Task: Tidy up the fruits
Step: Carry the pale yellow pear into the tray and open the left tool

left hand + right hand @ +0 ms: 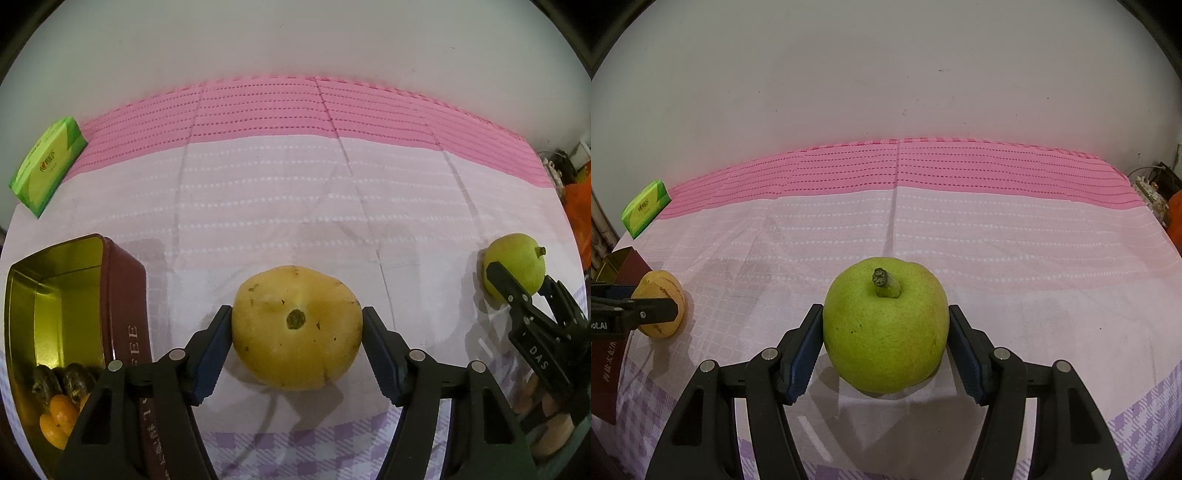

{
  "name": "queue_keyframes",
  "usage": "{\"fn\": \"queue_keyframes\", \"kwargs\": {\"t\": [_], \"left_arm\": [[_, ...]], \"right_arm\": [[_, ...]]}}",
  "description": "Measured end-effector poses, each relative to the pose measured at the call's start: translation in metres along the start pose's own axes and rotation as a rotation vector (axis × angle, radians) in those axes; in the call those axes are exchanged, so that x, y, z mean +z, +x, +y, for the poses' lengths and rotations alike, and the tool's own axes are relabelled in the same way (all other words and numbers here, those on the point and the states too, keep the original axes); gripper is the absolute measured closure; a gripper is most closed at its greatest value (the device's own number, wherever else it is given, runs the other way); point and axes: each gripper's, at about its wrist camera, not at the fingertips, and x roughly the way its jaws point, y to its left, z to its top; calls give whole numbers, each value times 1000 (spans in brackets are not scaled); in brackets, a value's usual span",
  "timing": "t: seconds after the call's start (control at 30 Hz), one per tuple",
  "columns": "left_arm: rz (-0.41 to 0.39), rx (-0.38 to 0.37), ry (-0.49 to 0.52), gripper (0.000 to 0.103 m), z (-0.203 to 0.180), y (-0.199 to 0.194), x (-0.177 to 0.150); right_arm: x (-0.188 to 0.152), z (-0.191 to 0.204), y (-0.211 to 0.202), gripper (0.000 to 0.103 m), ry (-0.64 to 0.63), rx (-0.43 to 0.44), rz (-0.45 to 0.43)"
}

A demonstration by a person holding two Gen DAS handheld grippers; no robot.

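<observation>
Fruit partly sorted: tin [122, 295] holds a few pieces; beside it left gripper [297, 328] jaws clasp yellow fruit [295, 328], right gripper [885, 332] jaws clasp pear [885, 332], both unboxed.

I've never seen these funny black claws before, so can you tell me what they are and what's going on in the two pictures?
They are two grabbing tools, one in each of a person's hands, each carrying its own camera. One picture looks along the left gripper: its jaws sit around a yellow fruit, right pad touching. The other looks along the right gripper, jaws squeezing a green pear. Both fruits rest on a pink cloth. Nearby are a red tin holding small fruit and a green box.
</observation>
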Motion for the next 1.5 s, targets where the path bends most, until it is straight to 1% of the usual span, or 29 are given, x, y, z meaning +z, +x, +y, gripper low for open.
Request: {"fn": "queue_keyframes", "kwargs": {"t": [0.23, 0.53, 0.67, 0.83, 1.1, 1.5], "left_arm": [[21, -21, 5, 35, -5, -9, -11], [-3, -47, 6, 35, -6, -43, -28], [-21, -34, -5, 35, 0, -60, -31], [-41, -30, -36, 35, 17, -76, -36], [-71, 23, -96, 35, 59, -98, -41], [-97, 109, -205, 35, 120, -107, -38]], "right_arm": [[0, 0, 0, 41, 1, 1, 0], [0, 0, 0, 41, 0, -1, 1], [0, 0, 0, 41, -1, -1, 1], [0, 1, 0, 41, -5, -5, 1], [0, 3, 2, 41, -12, -9, 2], [0, 3, 1, 41, -12, -11, 5]]}}
